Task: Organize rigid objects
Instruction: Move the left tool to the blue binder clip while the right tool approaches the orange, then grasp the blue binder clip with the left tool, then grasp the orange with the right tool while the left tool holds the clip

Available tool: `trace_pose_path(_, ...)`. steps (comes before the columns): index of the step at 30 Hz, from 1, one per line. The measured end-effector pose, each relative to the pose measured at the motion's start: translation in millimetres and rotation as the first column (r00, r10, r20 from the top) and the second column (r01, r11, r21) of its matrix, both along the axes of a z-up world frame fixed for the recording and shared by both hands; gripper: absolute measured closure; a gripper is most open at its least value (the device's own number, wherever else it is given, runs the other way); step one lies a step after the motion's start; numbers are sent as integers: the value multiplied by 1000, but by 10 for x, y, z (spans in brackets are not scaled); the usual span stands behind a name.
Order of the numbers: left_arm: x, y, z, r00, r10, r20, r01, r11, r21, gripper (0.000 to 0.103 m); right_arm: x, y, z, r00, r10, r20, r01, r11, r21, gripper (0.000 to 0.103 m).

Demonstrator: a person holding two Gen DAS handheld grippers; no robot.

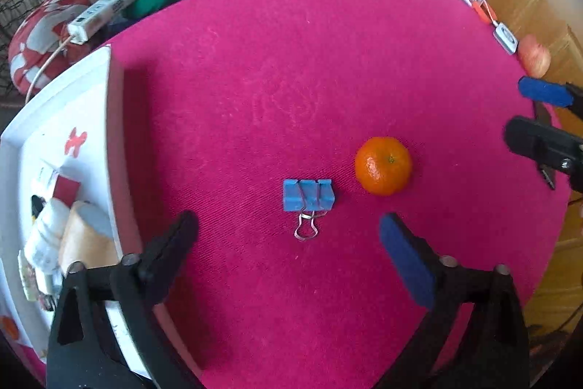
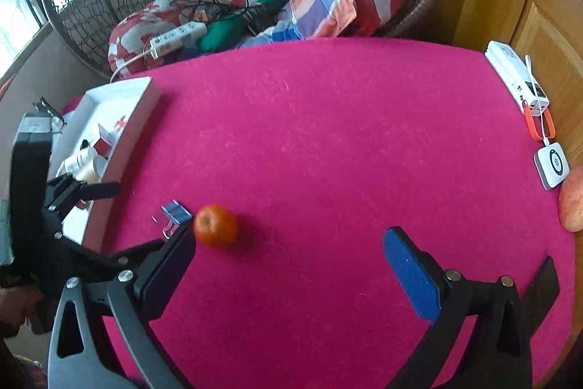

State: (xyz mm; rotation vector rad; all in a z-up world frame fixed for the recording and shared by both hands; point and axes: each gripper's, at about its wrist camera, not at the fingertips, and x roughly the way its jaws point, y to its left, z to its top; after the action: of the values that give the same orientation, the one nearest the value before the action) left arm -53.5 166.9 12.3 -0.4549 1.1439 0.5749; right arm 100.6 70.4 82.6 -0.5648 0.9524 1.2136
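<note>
Left wrist view: your left gripper [image 1: 288,228] hangs over the blue binder clip [image 1: 308,195], jaws released, empty. Next, lower and clench. Right gripper [image 2: 288,243] likewise released.

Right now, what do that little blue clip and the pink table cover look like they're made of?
Blue clip: probably painted metal, matte body with thin, shiny wire handles. Pink table cover: seemingly felt-like or velvety fabric, with a dull, faintly ribbed nap and no gloss.
</note>
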Motion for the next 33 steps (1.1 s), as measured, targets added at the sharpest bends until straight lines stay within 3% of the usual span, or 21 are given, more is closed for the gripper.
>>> trace_pose_path(2, 51, -4, -74, 1000, -6, -20, 6, 1000, -4, 38, 53, -16, -24, 1000, 6, -2, -6, 1000, -9, 0)
trace_pose_path(3, 76, -3, -100, 1000, -6, -27, 6, 1000, -10, 42, 65, -5, -34, 1000, 10, -4, -10, 1000, -13, 0)
trace_pose_path(7, 99, 21, -184, 999, 19, -34, -20, 1000, -19, 42, 20, 65, -101, 997, 70, -11, -71, 997, -27, 0)
trace_pose_path(13, 164, 53, -207, 1000, 20, -22, -20, 1000, -2, 42, -270, 247, -201, 970, 236, 59, -231, 970, -74, 0)
trace_pose_path(16, 169, 40, -191, 1000, 0, -14, 0, 1000, 21, 71, -303, 312, -232, 961, 269, 63, -263, 960, -94, 0)
trace_pose_path(22, -87, 139, -154, 996, 94, 2, -94, 995, -34, 72, -465, 447, -338, 937, 348, 32, -343, 932, -114, 0)
trace_pose_path(26, -249, 176, -66, 988, 154, 10, -153, 987, -43, 72, -632, 565, -454, 923, 380, 64, -369, 919, -139, 0)
trace_pose_path(28, -310, 174, -2, 985, 172, 16, -171, 984, -44, 72, -695, 620, -524, 915, 396, 75, -382, 911, -154, 7)
trace_pose_path(33, -376, 86, 138, 982, 189, 26, -189, 982, -30, 72, -768, 742, -665, 907, 411, 92, -389, 901, -193, 37)
